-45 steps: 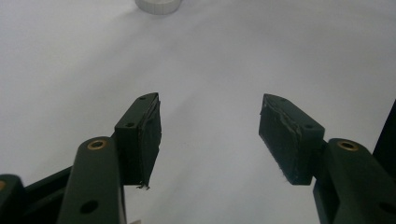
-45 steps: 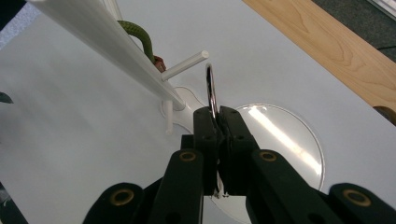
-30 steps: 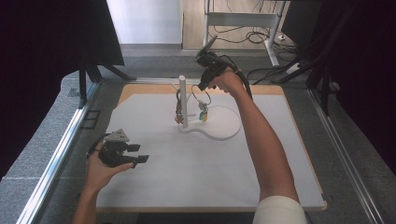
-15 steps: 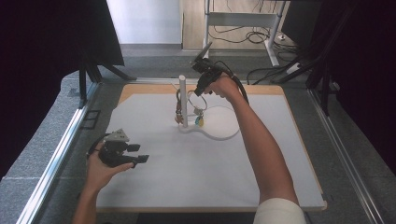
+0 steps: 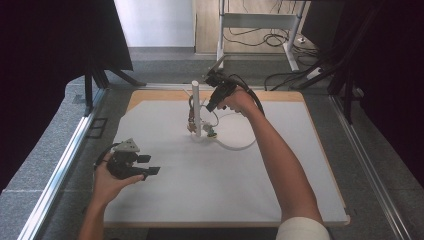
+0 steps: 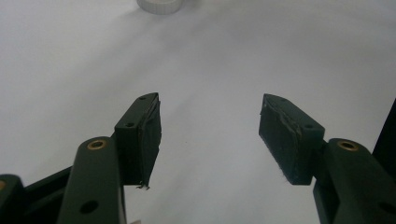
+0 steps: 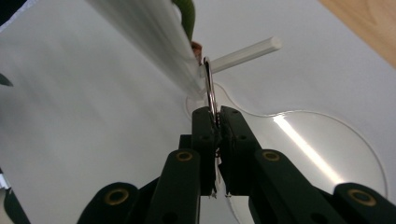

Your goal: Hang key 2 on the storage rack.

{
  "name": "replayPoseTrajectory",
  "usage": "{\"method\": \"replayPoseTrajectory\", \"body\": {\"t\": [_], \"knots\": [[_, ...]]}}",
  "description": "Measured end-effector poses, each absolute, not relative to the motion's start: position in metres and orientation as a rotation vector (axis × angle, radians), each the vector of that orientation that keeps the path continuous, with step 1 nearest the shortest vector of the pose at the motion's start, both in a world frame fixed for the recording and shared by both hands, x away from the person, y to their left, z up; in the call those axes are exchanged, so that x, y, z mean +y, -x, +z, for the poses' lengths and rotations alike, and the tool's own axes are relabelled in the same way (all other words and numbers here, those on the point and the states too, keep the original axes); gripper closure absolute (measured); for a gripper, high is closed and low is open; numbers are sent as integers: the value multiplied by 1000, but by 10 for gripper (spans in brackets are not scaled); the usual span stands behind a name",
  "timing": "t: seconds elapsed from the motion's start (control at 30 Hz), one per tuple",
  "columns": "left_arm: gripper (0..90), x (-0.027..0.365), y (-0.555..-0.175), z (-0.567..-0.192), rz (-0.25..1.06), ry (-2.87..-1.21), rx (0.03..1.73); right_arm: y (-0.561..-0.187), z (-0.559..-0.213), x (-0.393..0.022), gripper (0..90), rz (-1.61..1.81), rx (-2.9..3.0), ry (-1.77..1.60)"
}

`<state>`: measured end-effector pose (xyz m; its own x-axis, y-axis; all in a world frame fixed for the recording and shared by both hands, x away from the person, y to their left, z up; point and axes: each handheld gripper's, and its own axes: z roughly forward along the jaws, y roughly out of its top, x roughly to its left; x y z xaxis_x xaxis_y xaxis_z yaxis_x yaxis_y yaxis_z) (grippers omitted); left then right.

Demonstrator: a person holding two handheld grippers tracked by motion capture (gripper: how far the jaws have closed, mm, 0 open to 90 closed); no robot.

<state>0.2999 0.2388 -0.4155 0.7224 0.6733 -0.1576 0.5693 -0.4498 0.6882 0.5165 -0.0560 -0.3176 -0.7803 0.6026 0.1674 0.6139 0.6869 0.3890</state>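
Note:
A white upright post point(image 5: 196, 102) stands on a clear round base point(image 5: 239, 145) at the back middle of the white mat. Small trinkets point(image 5: 192, 123) hang by it. My right gripper point(image 5: 210, 106) reaches down beside the post. In the right gripper view this gripper point(image 7: 216, 114) pinches a thin metal ring point(image 7: 209, 86) edge-on, just under a white side peg point(image 7: 243, 53). Its jaws have just been opening slightly, with the ring still between the pads. My left gripper point(image 5: 148, 165) rests low at the mat's left, open with nothing between its fingers point(image 6: 148, 135).
The wooden board point(image 5: 280, 96) under the white mat point(image 5: 210, 190) ends in a metal rail point(image 5: 65, 165) at the left. A white round object point(image 6: 159, 5) lies on the mat beyond the left gripper's jaws. Cables and a frame point(image 5: 260, 22) stand behind the table.
My right hand has come down and slightly left with the ring, closer to the post and its peg. The left hand has kept still.

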Motion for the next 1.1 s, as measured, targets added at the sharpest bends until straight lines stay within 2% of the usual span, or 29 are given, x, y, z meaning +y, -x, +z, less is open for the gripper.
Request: {"method": "replayPoseTrajectory", "body": {"t": [0.27,0.57,0.87,1.1], "knots": [[396,239,-301,-416,177,-2172,937,-511,-313,-64,766,-737,-2838,1022],[396,238,-301,-417,178,-2179,938,-490,-305,-94,643,-866,-2856,1047],[396,234,-300,-417,183,-2188,944,-445,-307,-146,566,-1062,-2867,1072],[394,233,-300,-419,188,-2200,939,-402,-328,-191,537,-1200,-2831,1129]]}}
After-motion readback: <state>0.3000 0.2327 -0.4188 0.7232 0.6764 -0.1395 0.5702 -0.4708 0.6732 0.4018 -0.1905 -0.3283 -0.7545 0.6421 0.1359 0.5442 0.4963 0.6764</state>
